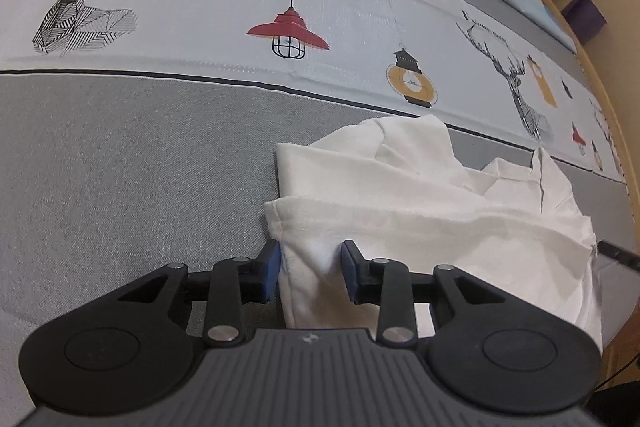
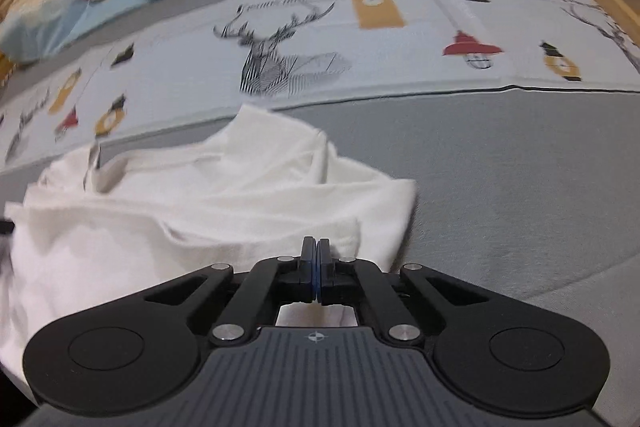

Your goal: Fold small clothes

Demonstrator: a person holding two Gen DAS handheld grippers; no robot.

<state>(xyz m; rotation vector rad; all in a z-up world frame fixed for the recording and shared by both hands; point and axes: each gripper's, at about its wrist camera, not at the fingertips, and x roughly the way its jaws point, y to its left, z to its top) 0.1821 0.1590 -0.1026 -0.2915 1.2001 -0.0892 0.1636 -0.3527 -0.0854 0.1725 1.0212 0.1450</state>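
Left wrist view shows the left gripper (image 1: pixel 310 271) half open around the shirt (image 1: pixel 420 211) edge at 6 o'clock on the bed (image 1: pixel 140 167), ready to pinch, while the right gripper (image 2: pixel 316 267) is closed tight at its other corner.

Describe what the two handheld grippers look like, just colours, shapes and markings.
Both look alike. The left gripper and the right gripper have matte black linkage arms with silver rivet pins, two round black discs at the base corners, and a ribbed dark grey body bearing a small compass-like emblem. The finger pads are blue on black holders. No cables, hands or sleeves show.
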